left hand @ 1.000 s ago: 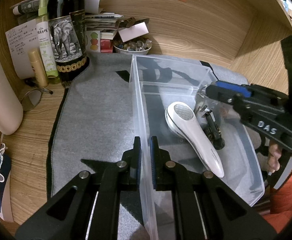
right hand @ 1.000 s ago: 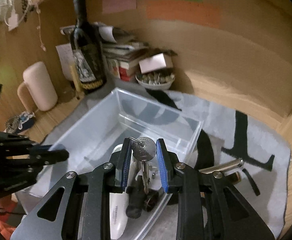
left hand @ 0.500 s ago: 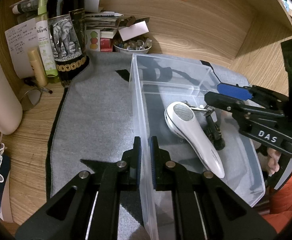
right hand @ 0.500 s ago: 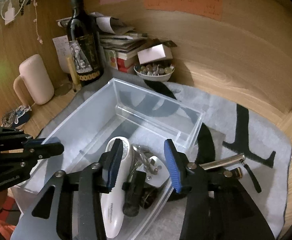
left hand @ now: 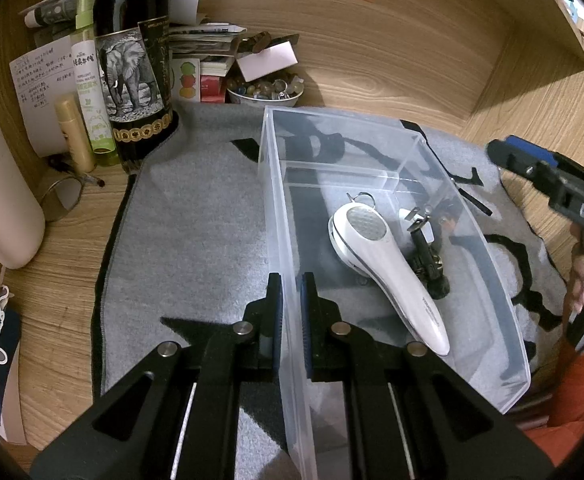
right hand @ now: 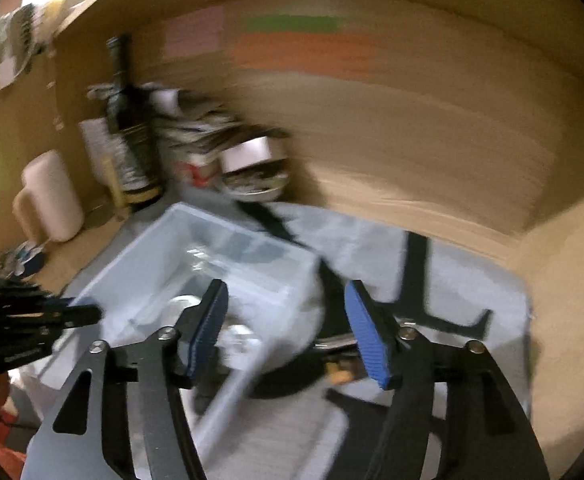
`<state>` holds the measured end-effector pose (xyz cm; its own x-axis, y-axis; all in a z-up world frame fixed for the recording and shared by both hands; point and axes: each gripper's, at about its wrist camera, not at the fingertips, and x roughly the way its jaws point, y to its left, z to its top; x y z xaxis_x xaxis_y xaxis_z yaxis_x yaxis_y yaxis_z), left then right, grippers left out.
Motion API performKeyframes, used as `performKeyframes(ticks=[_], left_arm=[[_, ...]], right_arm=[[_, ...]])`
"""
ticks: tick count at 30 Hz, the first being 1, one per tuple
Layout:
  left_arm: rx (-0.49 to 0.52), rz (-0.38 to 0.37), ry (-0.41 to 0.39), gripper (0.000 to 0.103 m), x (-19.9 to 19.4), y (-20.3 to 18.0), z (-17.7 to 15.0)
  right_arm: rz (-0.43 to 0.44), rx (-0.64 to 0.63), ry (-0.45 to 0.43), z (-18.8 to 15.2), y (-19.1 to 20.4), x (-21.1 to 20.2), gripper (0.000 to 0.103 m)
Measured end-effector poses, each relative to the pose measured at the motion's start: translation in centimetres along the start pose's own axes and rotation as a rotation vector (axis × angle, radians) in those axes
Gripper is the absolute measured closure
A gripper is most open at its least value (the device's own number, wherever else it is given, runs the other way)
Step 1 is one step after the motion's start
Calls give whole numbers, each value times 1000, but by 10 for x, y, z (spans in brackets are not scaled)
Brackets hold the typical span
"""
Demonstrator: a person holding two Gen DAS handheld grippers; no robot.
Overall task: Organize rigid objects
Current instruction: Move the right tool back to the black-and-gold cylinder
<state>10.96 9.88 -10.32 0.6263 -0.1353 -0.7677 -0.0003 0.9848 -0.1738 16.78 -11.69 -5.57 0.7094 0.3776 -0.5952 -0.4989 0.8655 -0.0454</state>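
Black fingers of the left hand-held gripper (left hand: 290,316) are pinching the near left wall of the clear plastic bin (left hand: 276,208), one pad on each side. Inside the bin, just beyond that grip, a white handheld device (left hand: 387,268) is lying beside a dark bunch of keys (left hand: 425,240). The right hand-held gripper (right hand: 288,328) is hovering above the bin's right edge, blue pads spread wide and holding nothing. Its blurred view alone is showing a metal object (right hand: 337,342) lying outside the bin on the grey mat (left hand: 196,240). Farther back, a wine bottle (left hand: 136,72) is standing on the counter (left hand: 64,288).
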Motion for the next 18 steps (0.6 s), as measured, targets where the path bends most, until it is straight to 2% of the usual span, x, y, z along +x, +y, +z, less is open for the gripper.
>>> performKeyframes(ticks=[11, 18], left_arm=[[1, 2, 1, 95, 0, 0, 0], [1, 1, 1, 94, 0, 0, 0]], right_arm=[[-197, 179, 50, -14, -91, 3, 41], [-222, 232, 163, -35, -119, 40, 41]])
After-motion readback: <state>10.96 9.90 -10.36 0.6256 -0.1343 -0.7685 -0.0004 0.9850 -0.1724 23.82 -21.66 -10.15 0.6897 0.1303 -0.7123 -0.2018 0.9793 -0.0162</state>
